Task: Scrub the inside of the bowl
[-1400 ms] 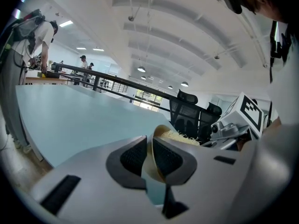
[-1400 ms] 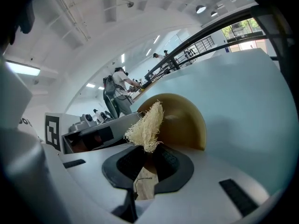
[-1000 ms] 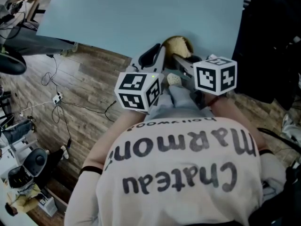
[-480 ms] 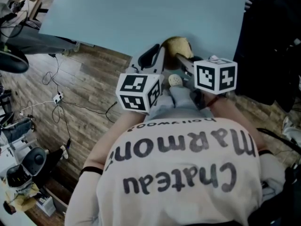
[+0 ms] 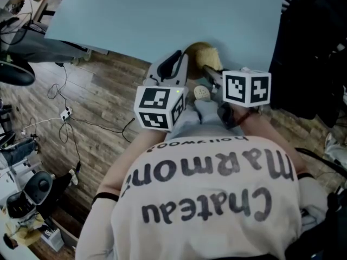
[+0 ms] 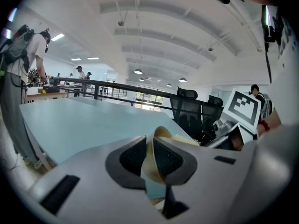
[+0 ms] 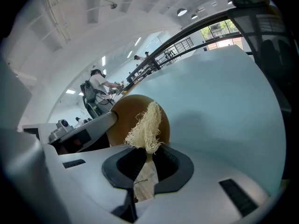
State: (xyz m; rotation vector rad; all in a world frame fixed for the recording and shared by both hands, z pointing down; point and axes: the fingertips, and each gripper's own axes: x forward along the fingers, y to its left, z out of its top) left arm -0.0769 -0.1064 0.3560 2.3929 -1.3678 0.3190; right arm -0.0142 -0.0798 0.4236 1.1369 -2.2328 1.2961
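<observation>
A tan-brown bowl (image 5: 205,52) is held on edge over the near edge of the light blue table (image 5: 162,15). My left gripper (image 5: 183,59) is shut on its rim. In the left gripper view the thin rim (image 6: 161,134) sits between the dark pads (image 6: 133,157). These jaws have just eased open a little, with the rim still between them. My right gripper (image 5: 210,72) is shut on a scrubber whose pale fibres (image 7: 147,125) lie against the bowl (image 7: 125,113). Its flat handle (image 7: 145,181) runs back between the jaws.
The person's shirt (image 5: 206,194) fills the lower head view. Wood floor with cables (image 5: 70,112) lies to the left, with gear (image 5: 32,194) at the lower left. Office chairs (image 6: 191,108) and people (image 6: 28,50) stand beyond the table.
Both grippers have rolled slightly and the left marker cube sits a little higher. The bowl and scrubber remain at the same spot by the table's edge.
</observation>
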